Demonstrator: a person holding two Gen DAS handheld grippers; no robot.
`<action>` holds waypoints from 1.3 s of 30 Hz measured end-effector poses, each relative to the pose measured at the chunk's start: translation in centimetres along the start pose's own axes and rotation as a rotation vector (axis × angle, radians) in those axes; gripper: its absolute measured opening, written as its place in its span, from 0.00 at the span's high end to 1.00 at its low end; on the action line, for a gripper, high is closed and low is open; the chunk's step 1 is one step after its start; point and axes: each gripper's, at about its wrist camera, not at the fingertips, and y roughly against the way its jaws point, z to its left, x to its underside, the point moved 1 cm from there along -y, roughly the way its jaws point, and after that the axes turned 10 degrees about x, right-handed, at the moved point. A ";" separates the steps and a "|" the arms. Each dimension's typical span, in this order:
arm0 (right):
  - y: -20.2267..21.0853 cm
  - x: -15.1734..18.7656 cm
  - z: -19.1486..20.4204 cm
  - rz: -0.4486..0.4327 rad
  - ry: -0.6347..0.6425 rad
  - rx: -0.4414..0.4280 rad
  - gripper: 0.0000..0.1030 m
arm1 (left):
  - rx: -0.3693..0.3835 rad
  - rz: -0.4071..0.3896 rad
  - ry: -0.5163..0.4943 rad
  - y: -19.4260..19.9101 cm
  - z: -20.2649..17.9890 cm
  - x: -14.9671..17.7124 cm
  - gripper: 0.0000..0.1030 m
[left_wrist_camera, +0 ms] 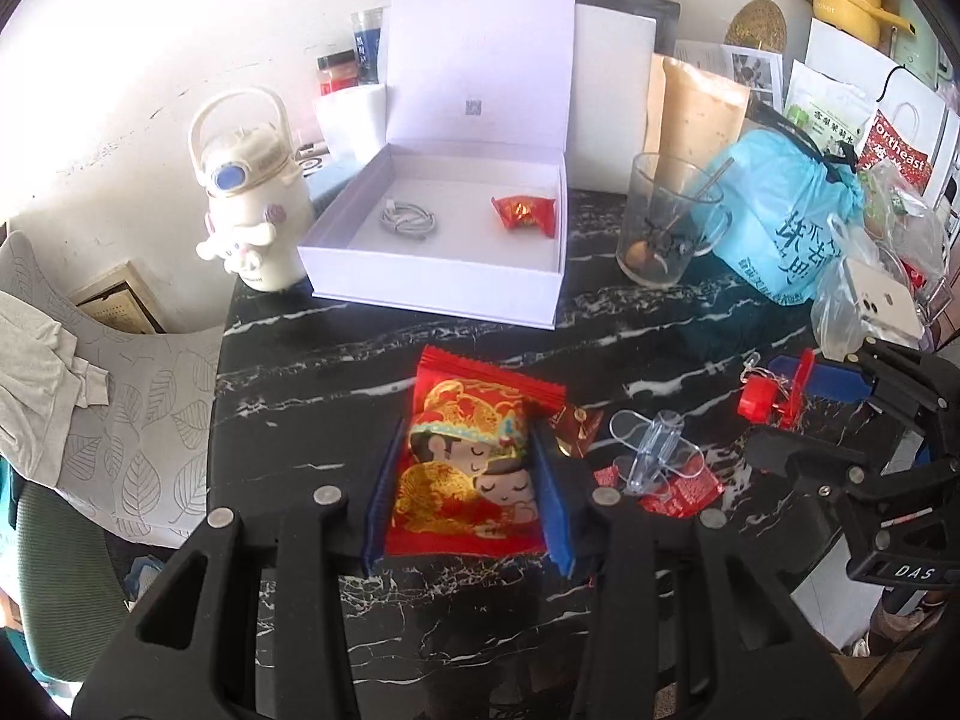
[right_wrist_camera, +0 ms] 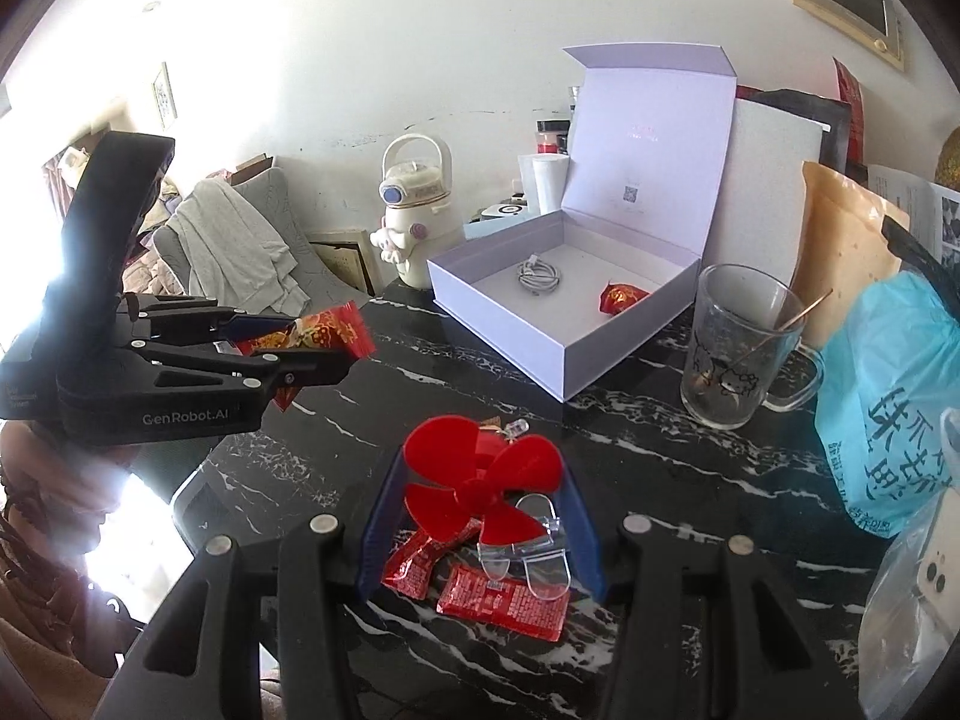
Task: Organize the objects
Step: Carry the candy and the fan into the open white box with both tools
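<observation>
Two handheld grippers over a black marble-patterned worktop (left_wrist_camera: pixel 336 360), each carrying one item toward an open white box (left_wrist_camera: pixel 444 276) that already holds a coiled cable (left_wrist_camera: pixel 408 220) and a small red candy (left_wrist_camera: pixel 523 213). The left gripper (left_wrist_camera: pixel 465 480) is closed at a narrow setting on a red snack packet (left_wrist_camera: pixel 468 468) printed with a cartoon couple; the blue pads (left_wrist_camera: pixel 555 498) press its two long edges, and in the right wrist view the packet (right_wrist_camera: pixel 312 330) hangs clear of the worktop. The packet appears light, soft and crinkly, likely to buckle or slip if squeezed at its sealed ends, so a hold across the filled middle seems soundest. The right gripper (right_wrist_camera: pixel 480 516) is likewise closed on a red plastic fan (right_wrist_camera: pixel 480 480) with four thin blades; this part looks light and stiff but brittle at the blades, so a hold at the hub or body is judged safer than at the tips. Below it, on the worktop, lie a clear plastic fan (right_wrist_camera: pixel 528 546) and two small red sachets (right_wrist_camera: pixel 504 600), not yet gathered. A glass mug (right_wrist_camera: pixel 732 348) stands just beside the box and should be avoided.
</observation>
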 end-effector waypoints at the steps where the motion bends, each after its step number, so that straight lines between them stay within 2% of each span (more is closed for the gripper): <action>1: -0.1 -0.3 0.0 -0.002 0.002 -0.002 0.51 | 0.000 -0.002 0.000 0.1 0.0 -0.2 0.62; 11: -2.1 -2.8 -0.4 -0.005 0.010 -0.005 0.51 | -0.009 -0.008 -0.001 0.0 0.8 -2.5 0.62; 39: -10.6 -9.7 -2.4 0.025 0.023 0.026 0.51 | 0.014 0.015 -0.056 -6.0 5.0 -9.5 0.62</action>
